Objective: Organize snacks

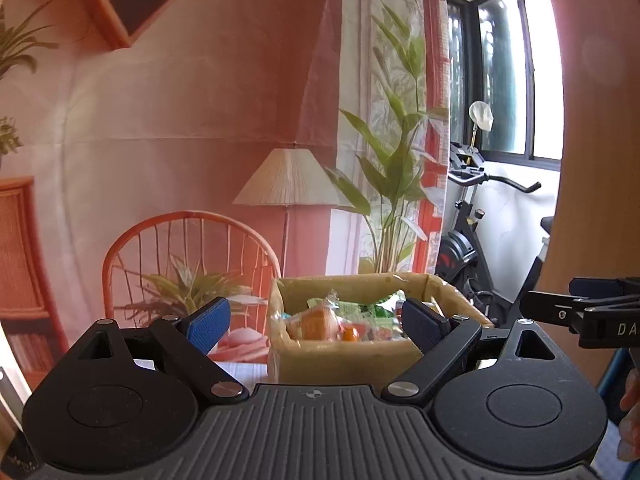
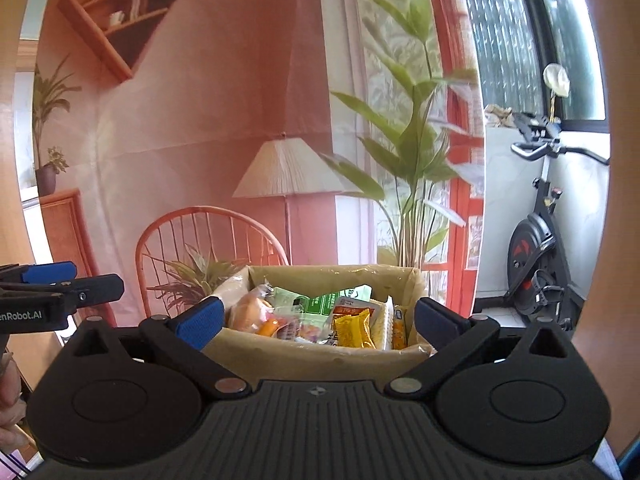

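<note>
Through my left wrist camera, my left claw (image 1: 316, 322) is spread wide and holds nothing, with the cardboard box (image 1: 344, 356) of snacks (image 1: 320, 320) just beyond its fingertips. Through my right wrist camera, my right claw (image 2: 318, 320) is likewise spread and empty before the same box (image 2: 320, 354), where a yellow packet (image 2: 354, 332) lies near the right wall.

Snack packets (image 2: 320, 316) lie in the cardboard box (image 2: 316, 354), with the exercise bike (image 2: 540, 256) behind to its right.
</note>
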`<act>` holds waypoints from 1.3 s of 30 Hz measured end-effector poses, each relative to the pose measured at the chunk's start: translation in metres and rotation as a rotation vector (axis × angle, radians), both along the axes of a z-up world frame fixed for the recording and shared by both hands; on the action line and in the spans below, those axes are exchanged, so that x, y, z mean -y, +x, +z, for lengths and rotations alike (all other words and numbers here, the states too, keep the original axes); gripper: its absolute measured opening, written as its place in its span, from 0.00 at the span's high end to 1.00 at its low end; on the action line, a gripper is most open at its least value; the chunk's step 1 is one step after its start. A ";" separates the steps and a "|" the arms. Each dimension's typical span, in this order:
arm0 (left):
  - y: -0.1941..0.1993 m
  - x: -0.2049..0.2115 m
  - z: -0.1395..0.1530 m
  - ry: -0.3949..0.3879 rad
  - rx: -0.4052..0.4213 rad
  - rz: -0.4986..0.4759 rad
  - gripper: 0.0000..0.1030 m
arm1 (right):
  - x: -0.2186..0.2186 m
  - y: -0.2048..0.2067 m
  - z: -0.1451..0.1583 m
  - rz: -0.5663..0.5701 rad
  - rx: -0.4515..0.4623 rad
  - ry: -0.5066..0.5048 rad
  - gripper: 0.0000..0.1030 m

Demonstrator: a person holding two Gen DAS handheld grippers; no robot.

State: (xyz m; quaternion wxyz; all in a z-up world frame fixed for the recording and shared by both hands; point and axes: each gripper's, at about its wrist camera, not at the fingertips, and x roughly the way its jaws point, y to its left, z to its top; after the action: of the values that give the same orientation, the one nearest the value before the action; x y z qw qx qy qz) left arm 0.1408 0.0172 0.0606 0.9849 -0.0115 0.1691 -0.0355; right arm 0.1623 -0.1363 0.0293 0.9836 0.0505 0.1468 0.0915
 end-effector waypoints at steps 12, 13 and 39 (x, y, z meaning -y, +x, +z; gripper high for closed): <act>-0.074 0.002 0.013 0.047 0.018 -0.001 0.09 | -0.012 -0.087 0.008 -0.015 0.036 0.009 0.00; -0.078 0.001 0.015 0.049 0.025 -0.002 0.09 | -0.013 -0.092 0.009 -0.013 0.038 0.006 0.00; -0.092 -0.004 0.023 0.012 0.039 0.008 0.10 | -0.012 -0.119 0.021 -0.034 0.043 0.029 0.00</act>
State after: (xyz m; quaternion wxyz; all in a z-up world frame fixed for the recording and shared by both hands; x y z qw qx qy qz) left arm 0.0484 0.0213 0.0834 0.9882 -0.0057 0.1502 -0.0307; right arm 0.0430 -0.1243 0.0507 0.9871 0.0652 0.1236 0.0779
